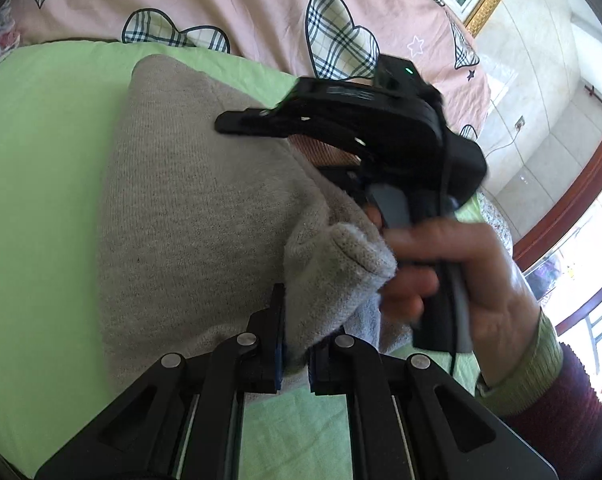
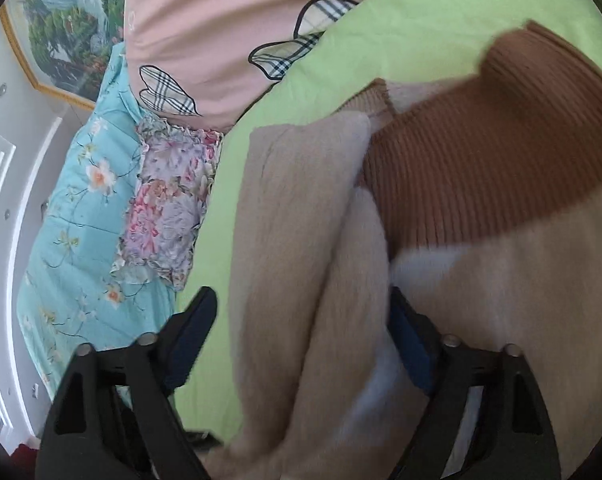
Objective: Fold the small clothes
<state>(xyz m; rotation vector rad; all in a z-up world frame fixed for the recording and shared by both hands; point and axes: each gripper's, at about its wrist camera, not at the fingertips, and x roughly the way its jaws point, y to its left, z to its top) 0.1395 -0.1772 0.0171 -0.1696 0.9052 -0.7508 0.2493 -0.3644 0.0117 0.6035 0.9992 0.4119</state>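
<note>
A beige-grey knit sweater (image 1: 189, 200) lies on the green sheet (image 1: 41, 160). My left gripper (image 1: 297, 336) is shut on a bunched edge of it at the near side. A hand (image 1: 461, 272) holds my right gripper (image 1: 225, 126) over the sweater's far right part. In the right wrist view, the right gripper (image 2: 301, 328) stands open. A thick fold of the sweater (image 2: 301, 240) lies between its fingers, and the left finger (image 2: 193, 320) is clear of the cloth. A brown ribbed band (image 2: 481, 168) of the sweater shows beyond the fold.
A pink quilt with plaid hearts (image 1: 241, 4) is heaped along the far side of the green sheet. A blue floral quilt (image 2: 81, 220) and a flowered cloth (image 2: 169, 208) lie to the left. A framed picture (image 2: 69, 20) hangs on the wall.
</note>
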